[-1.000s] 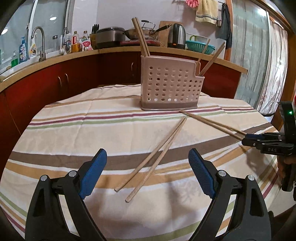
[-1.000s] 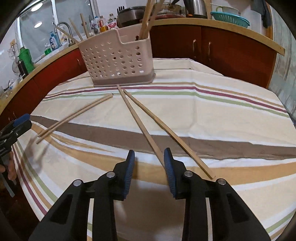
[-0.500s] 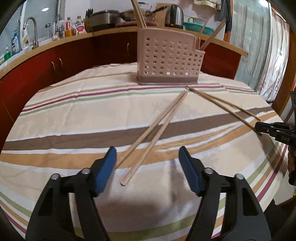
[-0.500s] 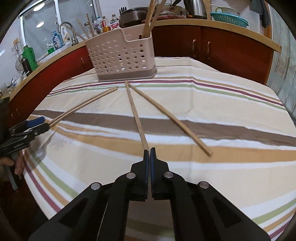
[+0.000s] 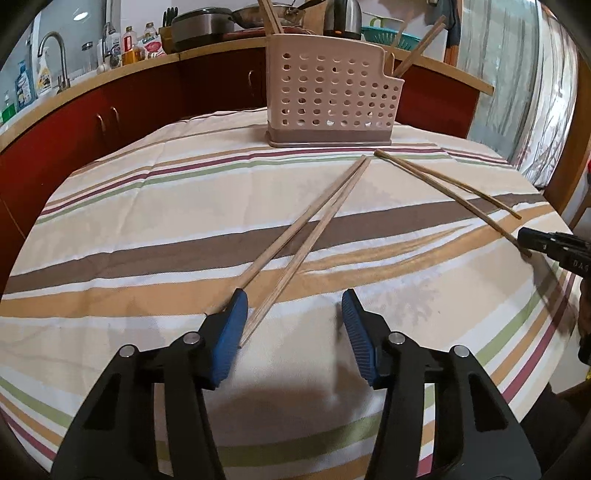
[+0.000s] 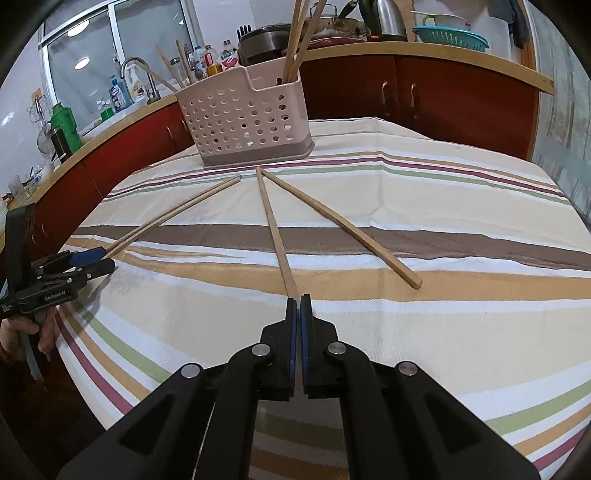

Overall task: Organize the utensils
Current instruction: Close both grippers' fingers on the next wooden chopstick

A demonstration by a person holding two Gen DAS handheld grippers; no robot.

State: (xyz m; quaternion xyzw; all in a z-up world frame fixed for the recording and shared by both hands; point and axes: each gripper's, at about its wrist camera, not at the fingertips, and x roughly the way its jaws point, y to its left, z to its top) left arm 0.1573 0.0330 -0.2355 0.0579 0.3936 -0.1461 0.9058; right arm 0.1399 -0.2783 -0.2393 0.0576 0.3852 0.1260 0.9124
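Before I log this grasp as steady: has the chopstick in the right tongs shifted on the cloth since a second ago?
No. The chopstick keeps its far tip just before the utensil basket, the other chopstick angled beside it; only the right tongs shut on its near end.

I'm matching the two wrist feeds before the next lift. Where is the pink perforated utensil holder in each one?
Left wrist view: the utensil holder stands top centre, at the far edge of the striped tablecloth.
Right wrist view: the utensil holder stands upper left of centre, chopsticks sticking out of it.
Shared landmark: the teal colander on the counter behind.
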